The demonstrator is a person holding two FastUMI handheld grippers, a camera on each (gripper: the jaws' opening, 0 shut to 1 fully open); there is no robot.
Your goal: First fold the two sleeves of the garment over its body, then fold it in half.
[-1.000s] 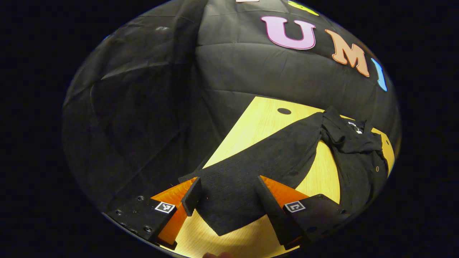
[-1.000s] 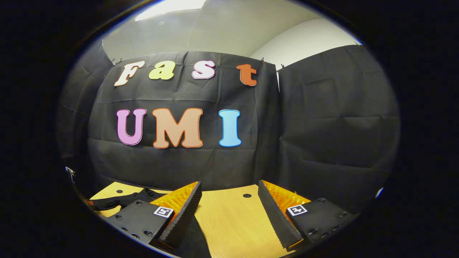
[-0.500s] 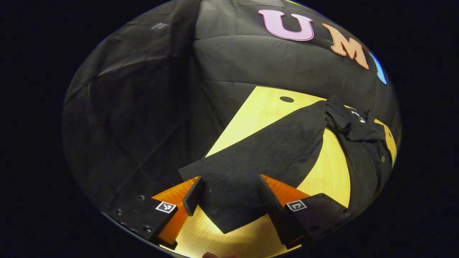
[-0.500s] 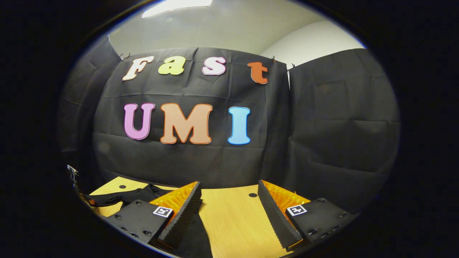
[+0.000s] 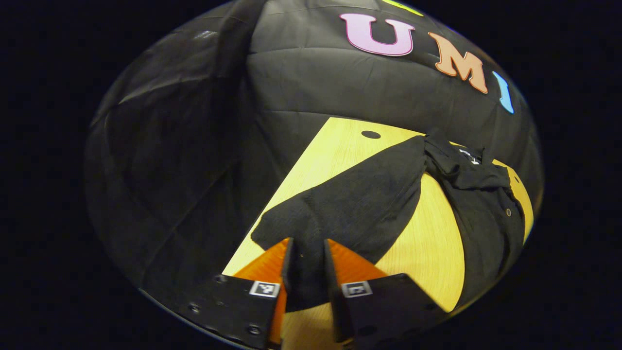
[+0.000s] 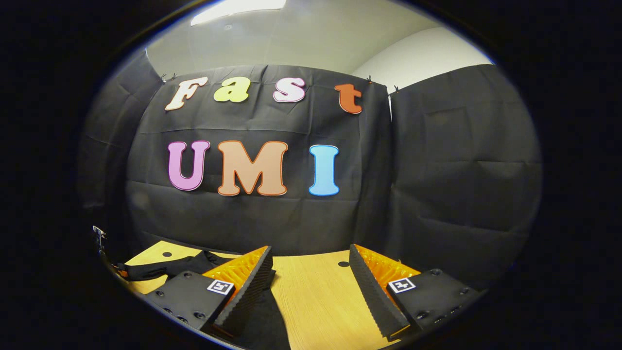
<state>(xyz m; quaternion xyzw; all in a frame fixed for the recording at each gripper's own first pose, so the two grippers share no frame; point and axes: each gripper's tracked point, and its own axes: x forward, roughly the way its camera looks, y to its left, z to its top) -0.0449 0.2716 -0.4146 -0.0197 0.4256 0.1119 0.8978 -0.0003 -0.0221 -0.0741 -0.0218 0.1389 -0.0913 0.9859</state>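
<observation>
The black garment (image 5: 466, 204) is spread on the wooden table (image 5: 432, 253), one sleeve (image 5: 354, 209) stretched out near the table's left edge. That sleeve's cuff is pinched by the left gripper (image 5: 307, 253). The right gripper (image 6: 311, 265) is held wide apart over bare tabletop, nothing gripped.

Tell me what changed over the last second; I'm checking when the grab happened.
The left tongs closed from wide open onto the end of the sleeve, bunching the cloth between their fingers. The right tongs stayed open above the table, barely moving. The shirt's body lay unchanged.
</observation>
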